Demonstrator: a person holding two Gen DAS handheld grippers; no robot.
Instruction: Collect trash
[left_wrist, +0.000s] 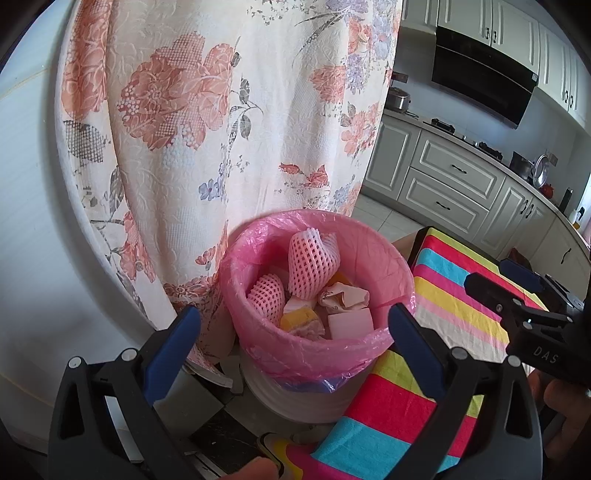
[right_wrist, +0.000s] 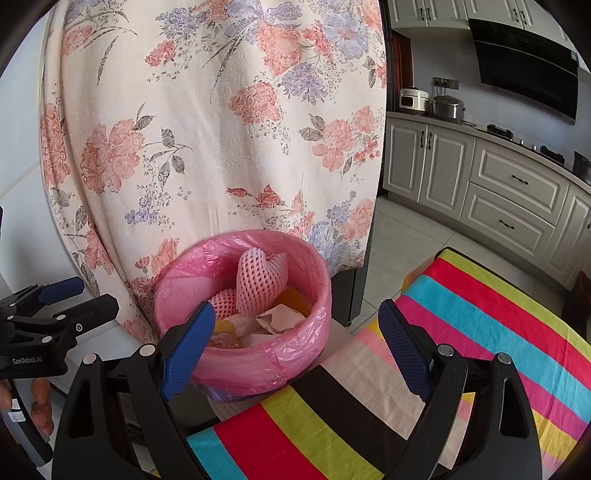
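A white bin with a pink liner stands beside the striped cloth. Inside lie pink foam fruit nets, crumpled paper, a white block and yellow scraps. My left gripper hovers above the bin's near rim, open, with nothing between its blue pads. My right gripper is also open and empty, its left pad over the bin's near edge. Each gripper shows in the other's view, the right gripper at the right edge and the left gripper at the left edge.
A floral cloth hangs right behind the bin. The striped cloth covers a surface to the right. Grey kitchen cabinets and a tiled floor lie beyond. A person's fingers hold the left tool.
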